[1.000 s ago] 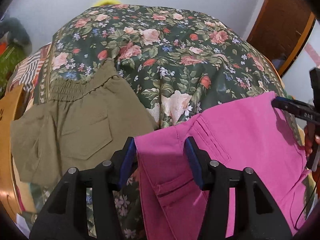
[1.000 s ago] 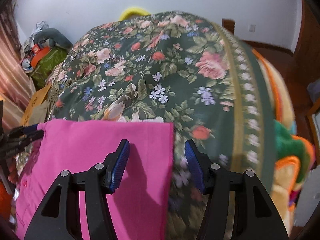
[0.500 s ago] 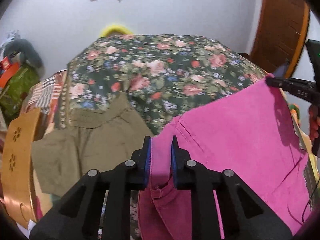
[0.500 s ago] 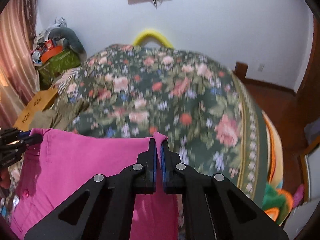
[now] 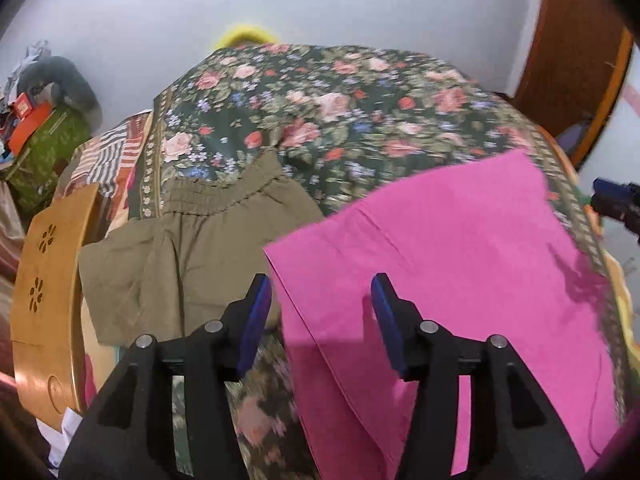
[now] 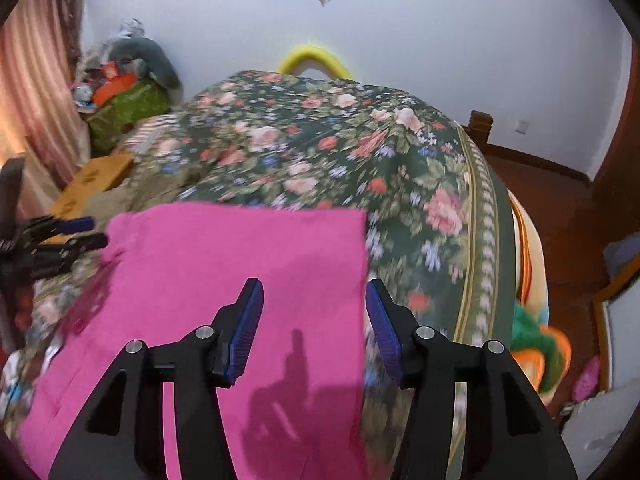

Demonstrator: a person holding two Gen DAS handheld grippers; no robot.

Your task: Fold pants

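Left gripper (image 5: 322,300): jaws are spread wide and nothing is held; the blue pads are seen above the near left corner of the pink pants, one pad over the olive garment's edge, the other over pink cloth.
Right gripper (image 6: 314,306): jaws are likewise spread wide and nothing is gripped; the left pad is seen over pink cloth, the right pad over the floral cover just past the pants' right edge.
Pink pants (image 5: 460,264): laid flat on the near part of the bed as a folded rectangle, with a straight far edge; in the right wrist view (image 6: 224,272) the far right corner is seen square, and gripper shadows are cast on the cloth.
Olive pants (image 5: 192,248): laid to the left of the pink pants, just beside them, elastic waistband toward the far side.
Floral bedspread (image 5: 340,120): dark green with roses; both garments are borne by it.
Wooden board (image 5: 48,300): seen at the bed's left edge, with flower-shaped cut-outs.
Yellow arch (image 6: 316,58): seen past the far end of the bed, against the white wall.
Motion blur: parts of the bedspread are smeared in both views.
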